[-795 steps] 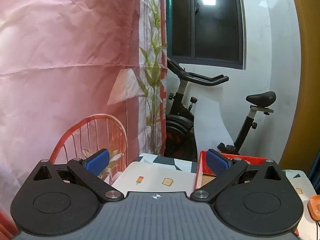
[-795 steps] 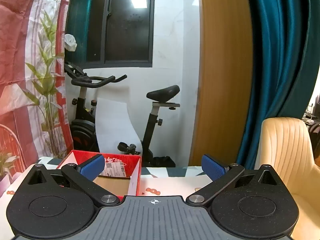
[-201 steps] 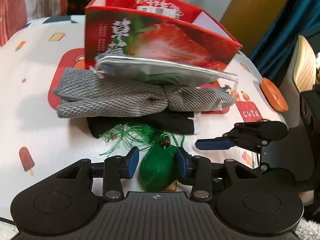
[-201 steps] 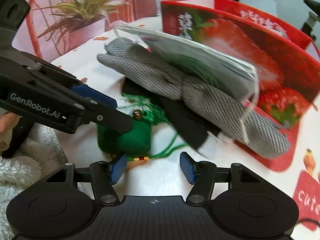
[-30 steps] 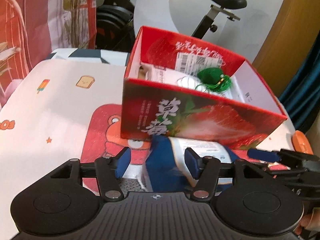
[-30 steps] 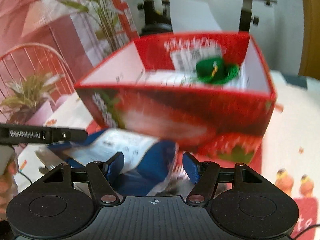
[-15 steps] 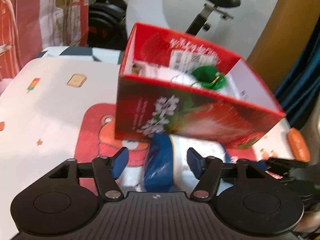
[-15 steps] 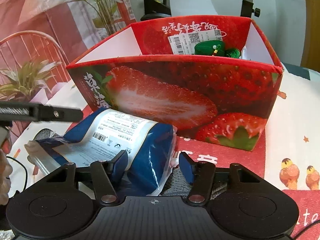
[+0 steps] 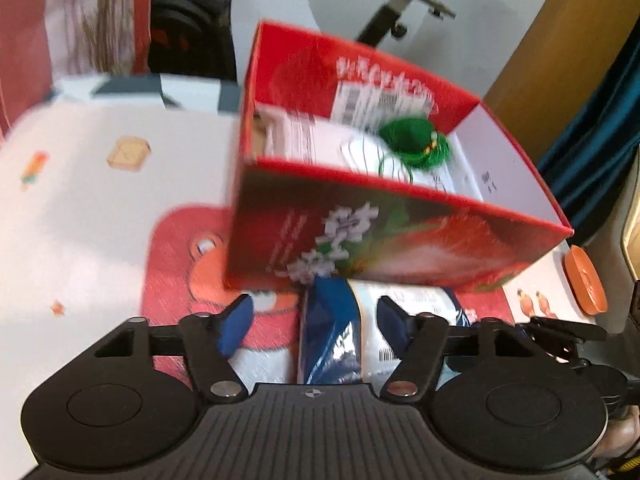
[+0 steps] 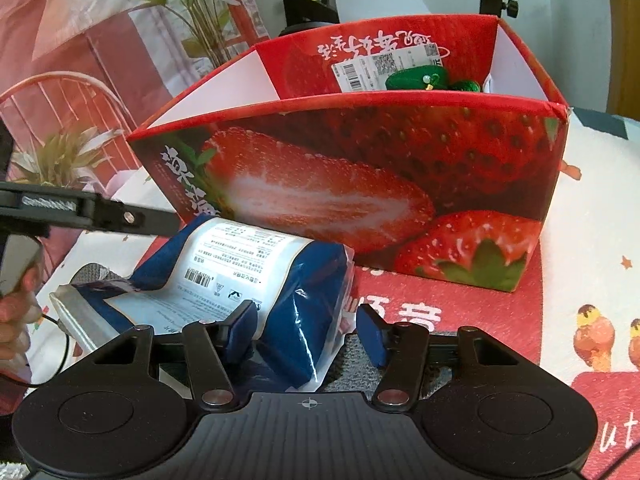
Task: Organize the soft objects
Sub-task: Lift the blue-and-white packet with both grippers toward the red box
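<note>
Left hand-held gripper (image 9: 314, 322) straddles a blue-and-white packet (image 9: 336, 336), seemingly untouched, before the strawberry box (image 9: 400, 232)

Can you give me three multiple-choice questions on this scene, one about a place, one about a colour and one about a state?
1. Where is the green tasselled soft ornament?
A. On the tablecloth
B. Inside the red strawberry-print cardboard box
C. Between gripper fingers

2. What colour is the plastic packet with the white printed label?
A. Blue
B. Yellow
C. Black

3. What state are the fingers of the right hand-held gripper in?
A. Shut tight on the box rim
B. Open on either side of the packet's end
C. Out of view

Answers:
1 B, the ornament lies below the box's rim, by the far wall.
2 A, the film around the label is blue.
3 B, the right wrist view shows both pads apart with the packet between them.
</note>
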